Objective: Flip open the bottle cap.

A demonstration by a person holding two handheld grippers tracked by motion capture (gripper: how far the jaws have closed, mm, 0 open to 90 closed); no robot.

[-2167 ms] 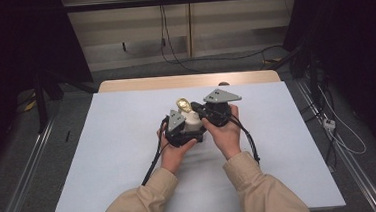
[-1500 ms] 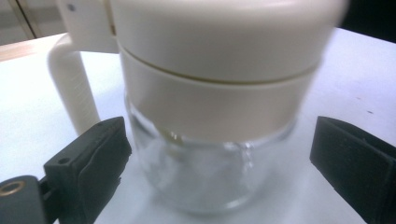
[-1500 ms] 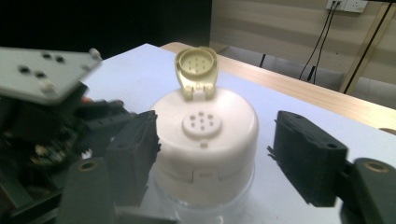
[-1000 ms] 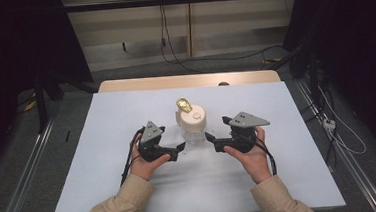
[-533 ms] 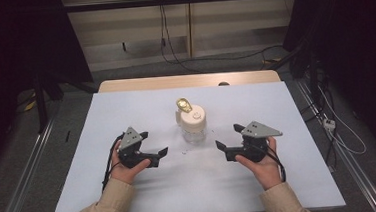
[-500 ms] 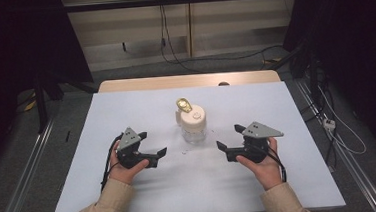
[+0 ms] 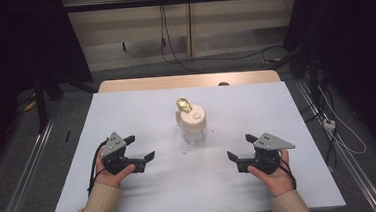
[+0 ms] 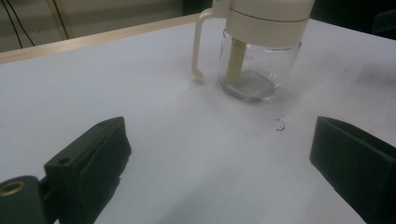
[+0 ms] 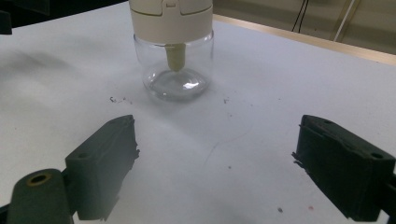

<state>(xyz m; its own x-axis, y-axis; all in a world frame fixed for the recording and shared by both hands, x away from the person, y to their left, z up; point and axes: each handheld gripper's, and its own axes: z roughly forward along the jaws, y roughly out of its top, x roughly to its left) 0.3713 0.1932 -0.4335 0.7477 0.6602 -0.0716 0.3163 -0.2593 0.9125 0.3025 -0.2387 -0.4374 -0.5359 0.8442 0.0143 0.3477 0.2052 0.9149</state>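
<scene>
A small clear glass jar (image 7: 194,130) with a cream lid (image 7: 194,117) stands upright in the middle of the white table (image 7: 126,110). A gold-coloured piece (image 7: 184,105) sticks up at the lid's far side. The jar (image 8: 259,70) has a cream hooked handle (image 8: 198,46) and a cream stem inside; it looks empty in the right gripper view (image 9: 173,70). My left gripper (image 7: 140,147) rests open to the jar's left and nearer me, holding nothing (image 8: 219,163). On the jar's right, my right gripper (image 7: 240,147) is also open and empty (image 9: 215,163).
Small dark specks (image 8: 280,126) lie on the table close to the jar. A wooden strip (image 7: 189,81) borders the table's far edge. Cables (image 7: 338,135) run over the floor at the right, and metal rails (image 7: 20,173) flank the table.
Both grippers were together at the jar 2.2 s ago; they have since drawn apart, outward and toward me. The jar stands where it was. Little has moved in the last half second.
</scene>
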